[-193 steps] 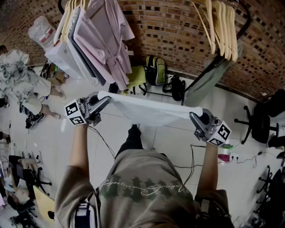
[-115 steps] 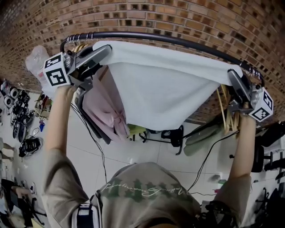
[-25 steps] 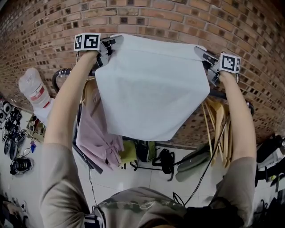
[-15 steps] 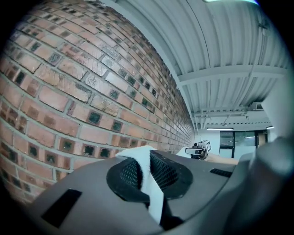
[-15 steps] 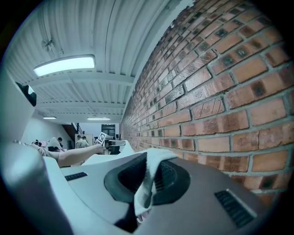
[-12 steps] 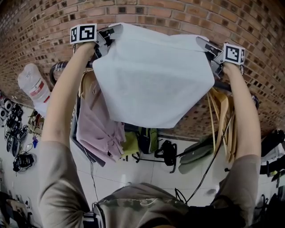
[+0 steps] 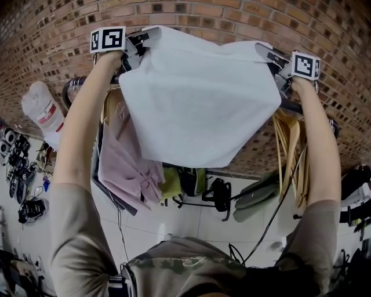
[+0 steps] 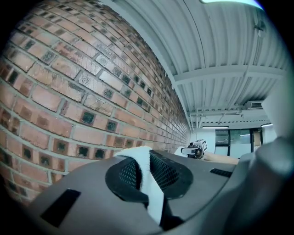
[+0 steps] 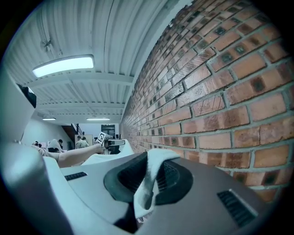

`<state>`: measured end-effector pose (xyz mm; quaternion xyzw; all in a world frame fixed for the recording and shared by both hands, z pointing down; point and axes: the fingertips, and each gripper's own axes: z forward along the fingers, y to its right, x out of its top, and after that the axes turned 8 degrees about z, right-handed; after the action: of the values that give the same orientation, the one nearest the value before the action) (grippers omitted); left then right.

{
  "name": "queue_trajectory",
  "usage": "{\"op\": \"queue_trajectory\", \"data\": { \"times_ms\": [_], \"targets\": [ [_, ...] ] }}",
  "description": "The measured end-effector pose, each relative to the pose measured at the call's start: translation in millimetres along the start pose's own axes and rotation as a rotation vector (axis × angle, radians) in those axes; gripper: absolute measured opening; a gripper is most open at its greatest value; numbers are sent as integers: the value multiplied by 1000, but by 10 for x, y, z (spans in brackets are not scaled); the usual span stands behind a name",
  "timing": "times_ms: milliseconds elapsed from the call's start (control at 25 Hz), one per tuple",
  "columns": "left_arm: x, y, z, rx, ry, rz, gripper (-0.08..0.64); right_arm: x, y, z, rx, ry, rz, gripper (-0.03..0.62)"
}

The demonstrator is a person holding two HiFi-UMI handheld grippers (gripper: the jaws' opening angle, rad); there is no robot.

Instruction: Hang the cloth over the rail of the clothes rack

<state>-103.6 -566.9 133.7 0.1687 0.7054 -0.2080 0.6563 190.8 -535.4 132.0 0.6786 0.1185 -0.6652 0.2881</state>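
While the cloth (image 7: 197,98) is held up by the wall (image 7: 232,11), one corner's clamped tight in the left hand-held gripper (image 7: 146,39), the other in the right hand-held gripper (image 7: 268,53).

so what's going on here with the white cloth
A person holds a white cloth stretched between the left gripper and the right gripper, each shut on a top corner. It is raised before the brick wall, corners above the dark rail, not yet draped over it. A pink garment and wooden hangers hang below.
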Motion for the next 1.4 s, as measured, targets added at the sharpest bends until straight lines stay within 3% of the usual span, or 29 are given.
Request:
{"op": "queue_trajectory", "data": {
  "times_ms": [200, 280, 400, 480, 680, 1160, 1320, 1400],
  "targets": [
    [-1, 10, -12, 2, -7, 2, 18, -8, 67, -21, -37, -3, 23, 23],
    [-2, 15, -8, 1, -11, 4, 18, -38, 45, 6, -15, -20, 32, 97],
    [-18, 17, 6, 0, -22, 8, 18, -80, -69, 75, 44, -47, 31, 144],
    [-23, 8, 6, 3, -26, 7, 18, -101, -125, 111, 71, -55, 48, 243],
    [-20, 23, 3, -6, -21, 1, 20, -41, -42, 88, 20, -17, 75, 379],
    [-77, 68, 23, -21, -46, -15, 52, -74, -155, 111, 59, -40, 50, 380],
    [-94, 64, 31, -30, -47, -34, 90, -93, 44, 26, -81, -25, 93, 380],
    [-118, 88, 54, -49, -51, -50, 149, -123, 45, 30, -84, -31, 109, 380]
  ]
}}
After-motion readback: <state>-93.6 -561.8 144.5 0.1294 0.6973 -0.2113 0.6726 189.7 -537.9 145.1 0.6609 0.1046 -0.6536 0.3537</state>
